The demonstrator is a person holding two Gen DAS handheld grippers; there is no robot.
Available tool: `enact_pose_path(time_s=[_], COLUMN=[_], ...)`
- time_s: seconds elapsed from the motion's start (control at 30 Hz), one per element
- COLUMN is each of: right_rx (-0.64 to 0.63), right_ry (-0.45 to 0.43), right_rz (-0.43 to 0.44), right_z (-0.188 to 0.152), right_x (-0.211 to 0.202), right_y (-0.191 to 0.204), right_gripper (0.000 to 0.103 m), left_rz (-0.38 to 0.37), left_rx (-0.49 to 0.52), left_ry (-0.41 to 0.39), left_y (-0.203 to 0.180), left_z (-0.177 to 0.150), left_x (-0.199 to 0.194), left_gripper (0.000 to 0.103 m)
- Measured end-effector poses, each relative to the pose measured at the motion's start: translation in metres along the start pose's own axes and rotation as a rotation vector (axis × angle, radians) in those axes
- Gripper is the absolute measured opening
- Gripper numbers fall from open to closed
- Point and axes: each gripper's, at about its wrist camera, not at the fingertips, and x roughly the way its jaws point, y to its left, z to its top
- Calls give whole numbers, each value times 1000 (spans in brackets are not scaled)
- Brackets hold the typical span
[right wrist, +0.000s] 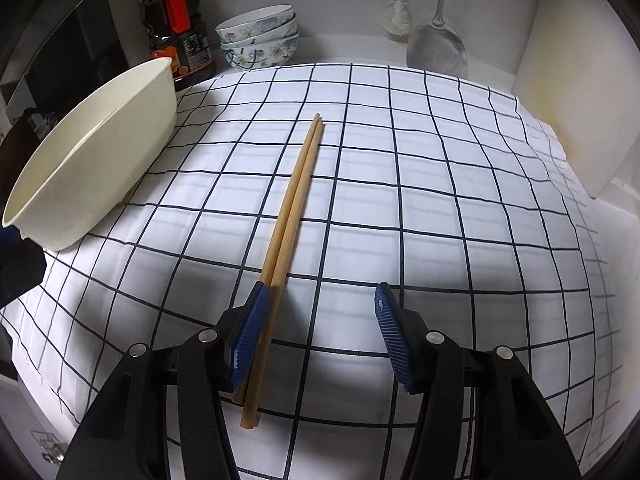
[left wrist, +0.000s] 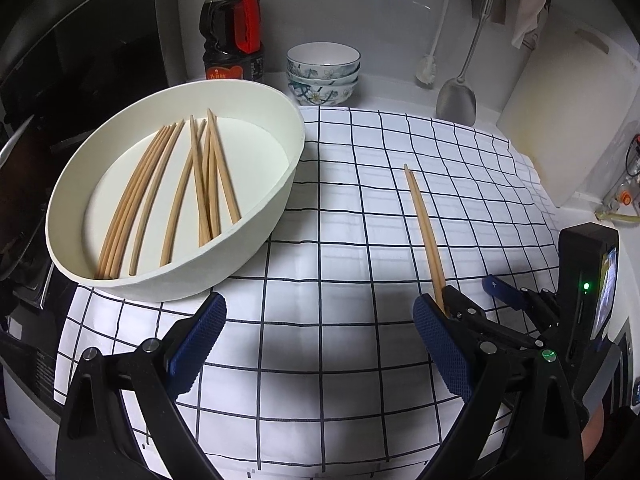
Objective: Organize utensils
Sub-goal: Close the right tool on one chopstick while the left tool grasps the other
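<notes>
A pair of wooden chopsticks (right wrist: 294, 204) lies side by side on the checked cloth (right wrist: 440, 208); it also shows in the left wrist view (left wrist: 424, 228). My right gripper (right wrist: 318, 320) is open, its jaws straddling the chopsticks' near end, the left pad (right wrist: 250, 332) close against them. My left gripper (left wrist: 320, 336) is open and empty over the cloth, in front of a white oval tub (left wrist: 256, 220). The tub holds several chopsticks (left wrist: 180, 196). The tub's side shows in the right wrist view (right wrist: 100, 168).
A soy sauce bottle (left wrist: 234, 28) and stacked floral bowls (left wrist: 323, 72) stand at the back wall. A metal spatula (left wrist: 458, 92) and a brush (left wrist: 428, 68) hang at the back. A white cutting board (left wrist: 568, 120) leans at the right. A stove edge lies at the left.
</notes>
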Motion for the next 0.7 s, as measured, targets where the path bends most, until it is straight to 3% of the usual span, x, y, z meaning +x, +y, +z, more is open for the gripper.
enact_pose_path(time_s=[0.13, 0.37, 0.7], right_rx=[-31, -64, -1], right_ry=[-3, -6, -17], right_rz=[6, 12, -35], right_z=[-3, -5, -8], right_x=[0, 3, 0], right_y=[4, 5, -39], right_gripper=[47, 7, 7], left_rz=[-3, -4, -12], left_rx=[5, 18, 45], left_ry=[5, 8, 17], left_y=[-3, -14, -48], left_z=[0, 2, 9], left_x=[3, 10, 46], left_gripper=[93, 93, 93])
